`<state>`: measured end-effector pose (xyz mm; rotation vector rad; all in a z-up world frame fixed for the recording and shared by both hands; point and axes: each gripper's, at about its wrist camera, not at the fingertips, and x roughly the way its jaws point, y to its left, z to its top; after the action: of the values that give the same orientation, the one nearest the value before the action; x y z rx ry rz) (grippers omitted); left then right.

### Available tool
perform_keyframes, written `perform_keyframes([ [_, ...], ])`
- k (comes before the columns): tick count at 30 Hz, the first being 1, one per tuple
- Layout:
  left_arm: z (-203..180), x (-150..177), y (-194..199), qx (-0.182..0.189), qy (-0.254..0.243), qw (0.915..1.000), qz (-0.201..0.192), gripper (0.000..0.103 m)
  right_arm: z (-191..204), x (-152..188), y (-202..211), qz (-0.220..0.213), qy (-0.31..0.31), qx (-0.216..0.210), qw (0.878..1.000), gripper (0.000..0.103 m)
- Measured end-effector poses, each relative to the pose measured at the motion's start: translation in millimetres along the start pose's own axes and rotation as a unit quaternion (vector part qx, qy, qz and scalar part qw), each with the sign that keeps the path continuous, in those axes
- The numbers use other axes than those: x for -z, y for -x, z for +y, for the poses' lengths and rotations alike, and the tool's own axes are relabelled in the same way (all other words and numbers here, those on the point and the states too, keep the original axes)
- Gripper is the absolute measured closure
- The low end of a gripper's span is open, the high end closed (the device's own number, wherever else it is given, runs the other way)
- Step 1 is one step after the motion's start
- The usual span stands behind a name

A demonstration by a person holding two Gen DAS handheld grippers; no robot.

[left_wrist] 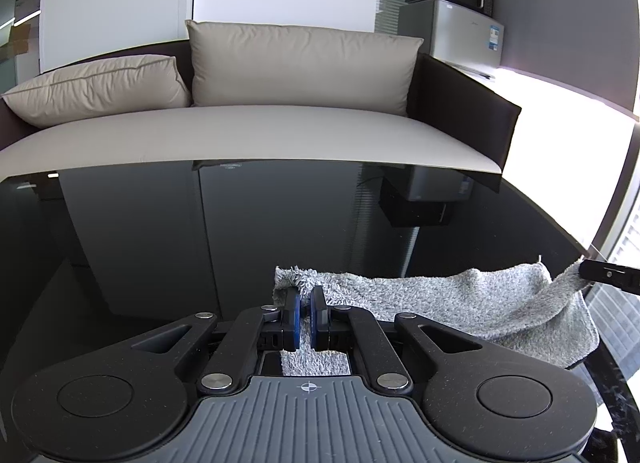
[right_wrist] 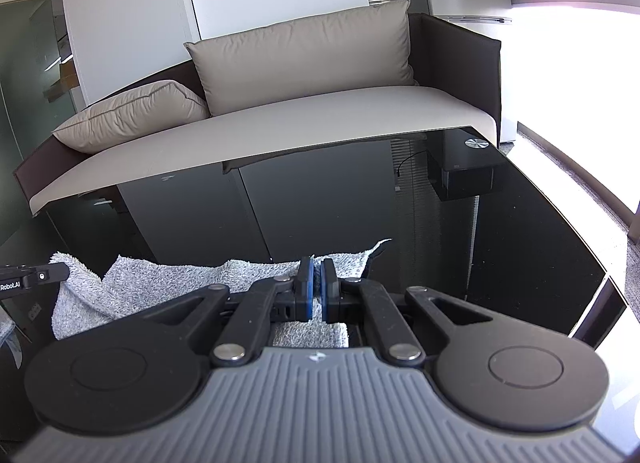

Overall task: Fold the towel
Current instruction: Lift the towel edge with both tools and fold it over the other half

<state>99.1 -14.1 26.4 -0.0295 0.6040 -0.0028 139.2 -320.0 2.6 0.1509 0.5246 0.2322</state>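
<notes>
A grey fluffy towel point(left_wrist: 440, 299) hangs stretched between my two grippers just above the black glass table point(left_wrist: 200, 231). My left gripper point(left_wrist: 306, 295) is shut on the towel's left corner, which bunches above the blue pads. My right gripper point(left_wrist: 592, 273) enters at the right edge of the left wrist view, holding the other corner. In the right wrist view the right gripper point(right_wrist: 317, 269) is shut on the towel point(right_wrist: 168, 283), which sags toward the left gripper point(right_wrist: 60, 273) at the left edge.
A beige sofa point(left_wrist: 240, 135) with two cushions stands just behind the table's far edge. A small fridge point(left_wrist: 460, 31) with a microwave on it is at the back right. A round metal disc point(right_wrist: 476, 143) sits at the table's far right corner.
</notes>
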Motion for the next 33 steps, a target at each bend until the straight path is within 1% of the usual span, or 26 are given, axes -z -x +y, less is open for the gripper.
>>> perform_keyframes([
  [7, 0.9, -5.7, -7.5, -0.003, 0.002, 1.0, -0.001, 0.099, -2.5, -5.6, -9.0, -0.003, -0.006, 0.001, 1.0, 0.1],
  [20, 1.4, -11.2, -30.3, -0.007, 0.003, 0.9998, 0.02, 0.099, -8.1, -12.0, -26.1, 0.007, -0.017, -0.002, 1.0, 0.1],
  [30, 7.6, -15.3, -45.3, -0.01, 0.005, 0.9995, 0.03, 0.098, -12.4, -13.1, -39.5, 0.015, -0.029, 0.008, 0.999, 0.1],
  [33, 8.6, -14.6, -49.5, -0.011, 0.005, 0.9992, 0.037, 0.096, -15.0, -12.1, -44.1, 0.021, -0.034, 0.011, 0.999, 0.099],
])
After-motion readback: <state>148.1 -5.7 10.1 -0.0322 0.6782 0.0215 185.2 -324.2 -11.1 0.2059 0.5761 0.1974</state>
